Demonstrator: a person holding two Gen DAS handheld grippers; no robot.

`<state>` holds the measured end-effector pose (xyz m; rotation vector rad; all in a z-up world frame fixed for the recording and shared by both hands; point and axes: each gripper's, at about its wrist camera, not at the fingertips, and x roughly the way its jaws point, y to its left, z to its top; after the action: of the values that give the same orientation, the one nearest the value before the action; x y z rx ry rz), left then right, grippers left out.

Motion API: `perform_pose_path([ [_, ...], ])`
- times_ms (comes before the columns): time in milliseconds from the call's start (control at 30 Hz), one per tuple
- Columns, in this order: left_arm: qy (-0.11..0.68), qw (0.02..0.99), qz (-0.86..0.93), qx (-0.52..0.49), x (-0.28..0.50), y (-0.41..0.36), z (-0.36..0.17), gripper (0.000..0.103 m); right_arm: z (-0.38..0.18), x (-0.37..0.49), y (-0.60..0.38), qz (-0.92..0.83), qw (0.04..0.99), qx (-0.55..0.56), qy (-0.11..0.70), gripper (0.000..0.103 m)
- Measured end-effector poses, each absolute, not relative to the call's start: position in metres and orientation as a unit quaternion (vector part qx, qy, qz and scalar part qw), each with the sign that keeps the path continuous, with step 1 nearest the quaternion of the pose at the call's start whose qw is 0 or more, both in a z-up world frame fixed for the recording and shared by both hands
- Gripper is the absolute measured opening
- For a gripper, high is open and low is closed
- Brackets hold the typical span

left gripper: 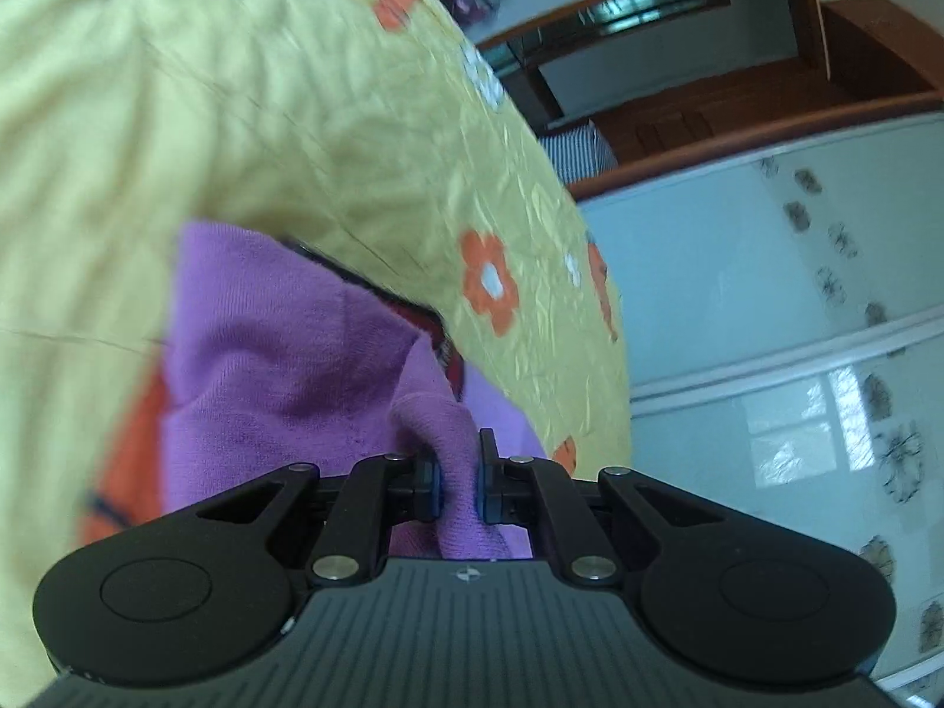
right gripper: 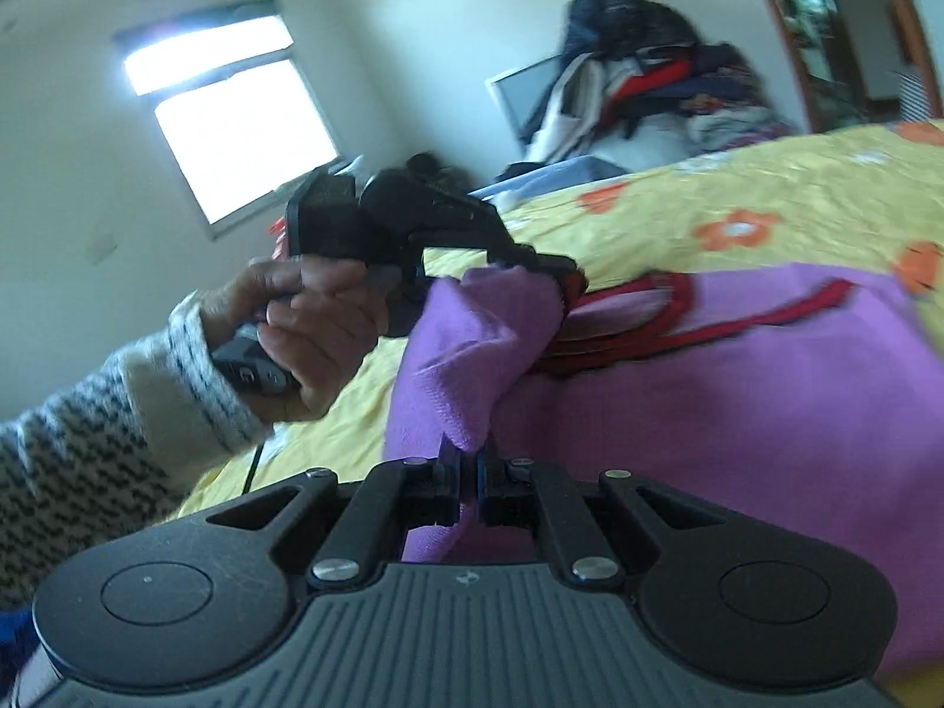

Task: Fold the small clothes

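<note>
Yellow flowery bedspread (left gripper: 366, 135) underneath everything, with the purple knit top (right gripper: 737, 413) lying on it. Right gripper (right gripper: 470, 475) is pinched tight on a fold of the top, and the left gripper (left gripper: 459, 463) is clamped on another bunch. Further back, a hand (right gripper: 312, 324) grips the left tool's handle, clothes pile (right gripper: 649, 76) by the wall.

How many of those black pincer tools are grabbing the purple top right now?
2. The left gripper pinches a bunched fold of the purple top; the right gripper clamps another edge nearer the camera. No third tool shows.
</note>
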<state>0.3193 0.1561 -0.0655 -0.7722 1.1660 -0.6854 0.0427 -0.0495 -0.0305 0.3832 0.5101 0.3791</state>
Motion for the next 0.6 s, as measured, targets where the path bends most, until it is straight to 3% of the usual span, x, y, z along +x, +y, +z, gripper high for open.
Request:
perform_pose_path([
  [600, 0.557, 0.689, -0.367, -0.283, 0.317, -0.037, -0.080, 0.005, -0.047, -0.020, -0.166, 0.071, 0.938, 0.252, 0.227, 0.005],
])
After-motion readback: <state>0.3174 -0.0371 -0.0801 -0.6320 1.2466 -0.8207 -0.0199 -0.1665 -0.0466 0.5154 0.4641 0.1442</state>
